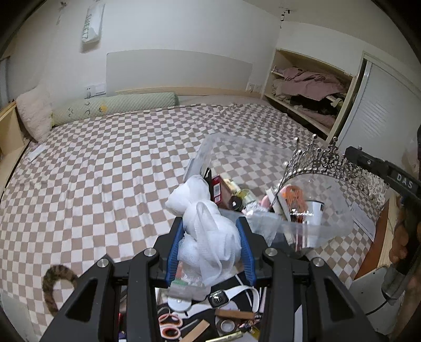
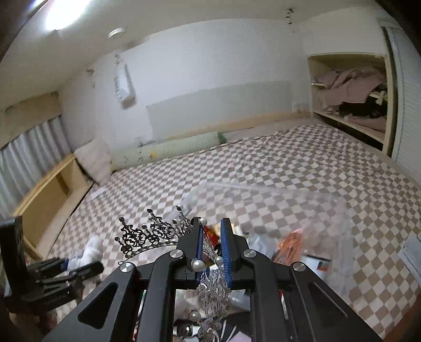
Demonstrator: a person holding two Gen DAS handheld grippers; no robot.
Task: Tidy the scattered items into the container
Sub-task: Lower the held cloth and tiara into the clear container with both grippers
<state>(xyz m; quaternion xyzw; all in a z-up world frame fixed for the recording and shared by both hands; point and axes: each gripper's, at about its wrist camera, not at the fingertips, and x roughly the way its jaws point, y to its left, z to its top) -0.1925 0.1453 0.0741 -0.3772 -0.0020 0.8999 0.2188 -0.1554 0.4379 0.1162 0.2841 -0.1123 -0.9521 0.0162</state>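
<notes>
Left tool (image 1: 209, 236) clamps white mesh (image 1: 208, 231); right tool (image 2: 211, 236) pinches tiara (image 2: 147, 235) beside container (image 1: 263, 168).

- Even, soft indoor light; a ceiling lamp (image 2: 59, 13) blows out to glare at the right wrist view's top left.
- Right view motion-blurred; left sharper.
- Fisheye bends edges, corners black.

- We see only a striped cat tail (image 1: 56, 286); the animal is hidden by the left hand-held gripper (image 1: 210, 244).
- The clear container (image 2: 289, 218) blurs, its contents indistinct.
- The scissors (image 1: 169, 326) are half covered.
</notes>
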